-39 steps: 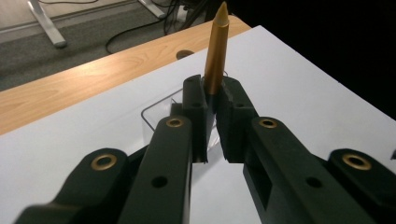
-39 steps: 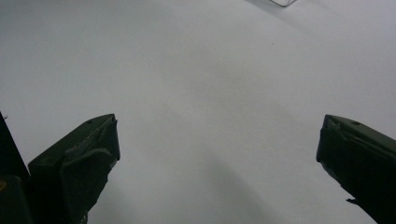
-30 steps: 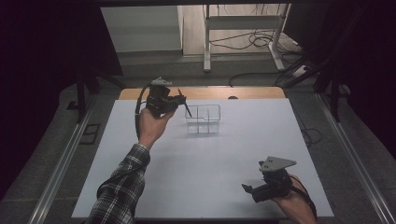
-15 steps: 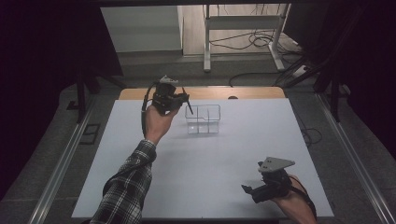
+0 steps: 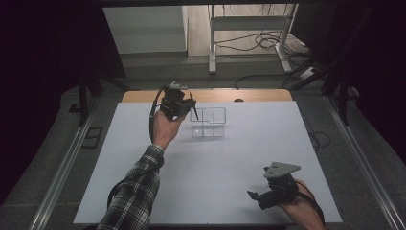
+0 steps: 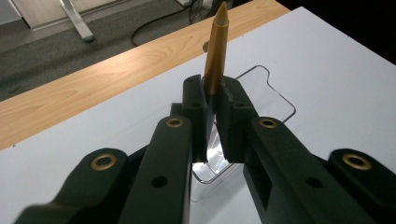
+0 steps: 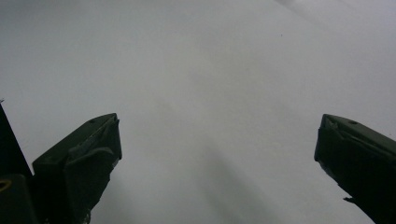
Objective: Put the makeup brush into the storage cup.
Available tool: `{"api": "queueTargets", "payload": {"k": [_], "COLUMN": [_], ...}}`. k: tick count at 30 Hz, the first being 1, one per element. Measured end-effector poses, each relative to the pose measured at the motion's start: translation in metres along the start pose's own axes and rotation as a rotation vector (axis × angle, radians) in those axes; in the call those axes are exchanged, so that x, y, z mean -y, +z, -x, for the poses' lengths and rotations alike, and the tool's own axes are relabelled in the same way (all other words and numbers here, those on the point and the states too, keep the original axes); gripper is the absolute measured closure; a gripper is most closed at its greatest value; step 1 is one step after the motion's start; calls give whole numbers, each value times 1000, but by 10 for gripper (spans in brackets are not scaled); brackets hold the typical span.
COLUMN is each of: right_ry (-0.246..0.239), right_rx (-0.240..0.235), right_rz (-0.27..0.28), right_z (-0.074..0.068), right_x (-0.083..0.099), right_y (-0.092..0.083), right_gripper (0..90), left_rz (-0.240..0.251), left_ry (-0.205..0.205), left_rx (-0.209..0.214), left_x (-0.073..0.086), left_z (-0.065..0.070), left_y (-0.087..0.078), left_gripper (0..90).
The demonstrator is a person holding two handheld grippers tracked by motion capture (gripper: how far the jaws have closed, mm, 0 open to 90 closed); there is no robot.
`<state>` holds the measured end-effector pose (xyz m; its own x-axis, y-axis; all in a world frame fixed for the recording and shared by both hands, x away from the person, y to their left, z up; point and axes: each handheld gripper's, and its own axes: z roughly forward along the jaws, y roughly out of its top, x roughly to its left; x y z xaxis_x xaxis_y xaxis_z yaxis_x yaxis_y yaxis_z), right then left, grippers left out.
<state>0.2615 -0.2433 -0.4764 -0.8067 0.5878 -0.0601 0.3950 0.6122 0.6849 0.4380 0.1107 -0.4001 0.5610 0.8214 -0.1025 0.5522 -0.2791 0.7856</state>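
Observation:
My left gripper (image 5: 187,104) hangs over the far left part of the white table, just left of a clear plastic tray (image 5: 208,122) with compartments. Its jaws are shut on a slim golden-brown pointed stick (image 6: 217,46), which pokes up past the fingertips (image 6: 192,93) in the left gripper view. The stick (image 5: 191,104) shows in the high view as a dark thin rod angled over the tray's left rim. Below the jaws lies the clear tray (image 6: 275,95). My right gripper (image 5: 254,196) rests low near the table's front right, jaws wide open around bare tabletop (image 7: 217,140).
The white table top (image 5: 225,163) ends at a wooden strip (image 5: 258,95) along the far side. Metal rails (image 5: 62,177) run down both sides. Cables and a metal stand (image 5: 249,33) sit on the floor beyond.
The left hand has drifted a little right and down toward the tray, still holding the stick. The right hand has stayed put.

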Motion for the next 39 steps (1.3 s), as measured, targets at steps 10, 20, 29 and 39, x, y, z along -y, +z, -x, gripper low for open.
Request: {"api": "queueTargets", "payload": {"k": [10, 20, 29, 39], "right_ry": [-9, -16, -24, -32], "right_rx": [4, -1, -2, -5], "right_rz": [-8, -21, -30, -40], "right_z": [0, -2, -2, -3], "right_x": [1, 1, 2, 2], "right_y": [0, 1, 2, 4], "right_gripper": [12, 14, 15, 16], "left_rz": [-16, -39, -52, -65], "left_ry": [1, -3, 9, -14], "left_rx": [2, -2, -5, 3], "left_x": [8, 17, 19, 26], "left_z": [1, 3, 6, 3], "left_y": [10, 19, 24, 32], "left_gripper": [835, 834, 834, 830]}}
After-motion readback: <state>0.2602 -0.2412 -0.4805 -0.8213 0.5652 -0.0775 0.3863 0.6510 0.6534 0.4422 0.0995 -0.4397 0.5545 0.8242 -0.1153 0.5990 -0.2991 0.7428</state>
